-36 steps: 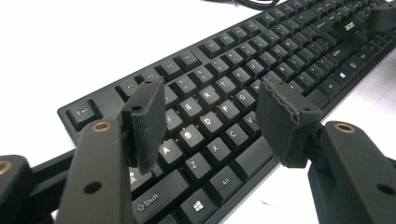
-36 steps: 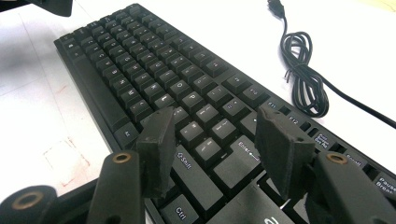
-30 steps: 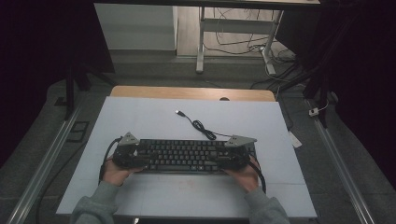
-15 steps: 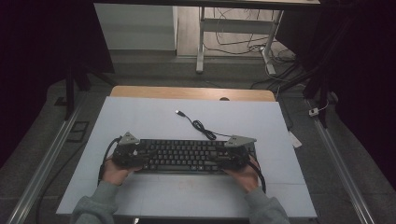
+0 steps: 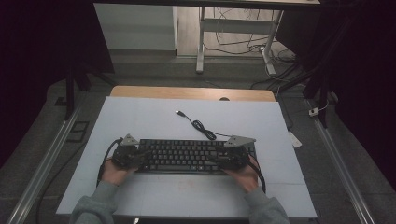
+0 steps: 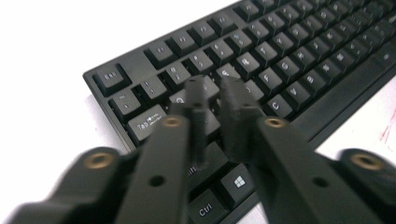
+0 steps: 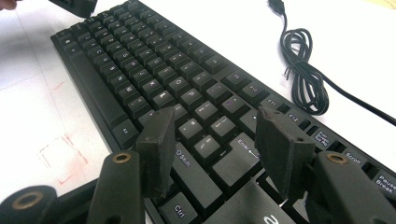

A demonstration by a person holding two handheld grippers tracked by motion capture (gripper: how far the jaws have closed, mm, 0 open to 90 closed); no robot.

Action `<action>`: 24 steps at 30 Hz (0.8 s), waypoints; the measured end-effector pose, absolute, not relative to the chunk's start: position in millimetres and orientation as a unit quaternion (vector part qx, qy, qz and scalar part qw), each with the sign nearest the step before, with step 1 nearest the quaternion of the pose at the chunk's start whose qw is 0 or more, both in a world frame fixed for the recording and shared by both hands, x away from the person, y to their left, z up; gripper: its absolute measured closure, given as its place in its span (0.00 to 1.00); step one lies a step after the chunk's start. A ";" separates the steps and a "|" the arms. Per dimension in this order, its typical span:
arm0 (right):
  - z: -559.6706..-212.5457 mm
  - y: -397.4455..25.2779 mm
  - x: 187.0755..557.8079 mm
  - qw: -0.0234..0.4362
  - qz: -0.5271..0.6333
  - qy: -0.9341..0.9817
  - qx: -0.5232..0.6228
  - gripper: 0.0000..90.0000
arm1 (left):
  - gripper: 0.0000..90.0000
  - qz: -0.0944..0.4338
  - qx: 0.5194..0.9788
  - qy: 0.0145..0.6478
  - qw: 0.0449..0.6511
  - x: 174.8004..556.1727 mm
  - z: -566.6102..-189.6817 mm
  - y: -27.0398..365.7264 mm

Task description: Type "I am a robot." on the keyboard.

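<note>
A black keyboard (image 5: 187, 156) lies flat on the pale blue table top (image 5: 154, 116), close to the front edge. My left gripper (image 5: 141, 157) hovers over its left end; in the left gripper view the left gripper (image 6: 214, 91) has its jaws drawn together to a thin slit above the Tab and letter keys of the keyboard (image 6: 299, 60), holding nothing. My right gripper (image 5: 217, 158) is over the right end. In the right gripper view the right gripper (image 7: 217, 135) stands open above the Shift and Enter keys of the keyboard (image 7: 140, 60), empty.
The keyboard's black cable (image 5: 201, 126) runs in a coiled bundle (image 7: 303, 79) from its back edge to a loose USB plug (image 5: 179, 112) mid-table. A wooden strip (image 5: 191, 92) borders the far edge. Faint red marks (image 7: 60, 154) are on the table before the keyboard.
</note>
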State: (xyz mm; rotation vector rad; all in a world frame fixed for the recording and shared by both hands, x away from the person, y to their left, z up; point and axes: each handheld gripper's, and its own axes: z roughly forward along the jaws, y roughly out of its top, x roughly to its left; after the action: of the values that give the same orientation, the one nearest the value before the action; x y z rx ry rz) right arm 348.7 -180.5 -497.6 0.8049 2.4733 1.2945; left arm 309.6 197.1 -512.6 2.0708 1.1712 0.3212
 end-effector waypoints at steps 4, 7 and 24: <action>-497.8 -180.1 348.7 0.117 0.441 0.847 0.274 0.53 | 0.98 0.124 0.810 0.451 0.355 310.5 -515.0 194.8; -498.1 -179.9 348.7 0.117 0.440 0.847 0.274 0.53 | 0.98 0.126 0.813 0.447 0.350 311.0 -516.3 192.5; -498.8 -179.0 348.6 0.116 0.438 0.848 0.274 0.53 | 0.98 0.132 0.816 0.450 0.339 313.3 -521.7 188.5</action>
State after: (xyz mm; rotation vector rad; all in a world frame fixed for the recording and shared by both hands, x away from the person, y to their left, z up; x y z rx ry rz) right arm 348.6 -179.0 -498.8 0.8032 2.4842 1.2823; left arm 313.3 188.5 -521.7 2.1232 1.1710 0.3429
